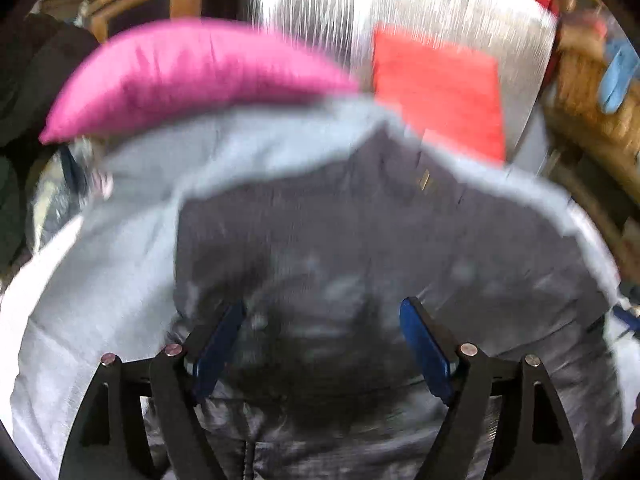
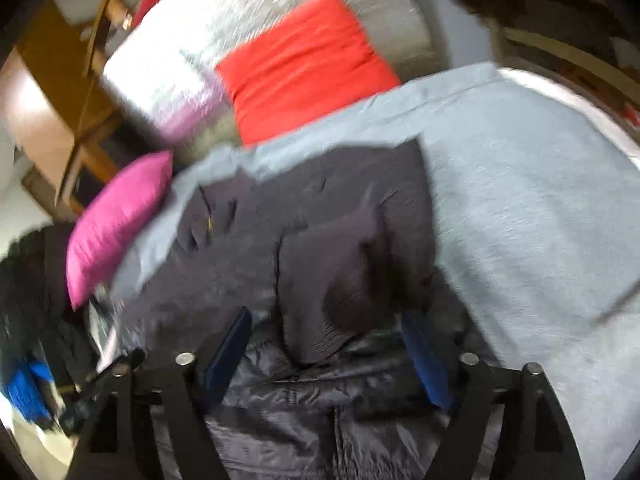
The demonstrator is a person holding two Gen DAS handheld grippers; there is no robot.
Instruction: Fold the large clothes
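Dark jacket (image 1: 360, 220) lies spread on the grey sheet (image 2: 520, 200) for folding; left gripper (image 1: 322, 344) and right gripper (image 2: 326, 348) both wide apart, gripping nothing, above its near edge.

Left tongs (image 1: 322, 312) and right tongs (image 2: 328, 320) both spread wide.

Jacket (image 2: 320, 232) on sheet (image 2: 520, 184), 2 cushions (image 2: 304, 64) behind it, on the bed.
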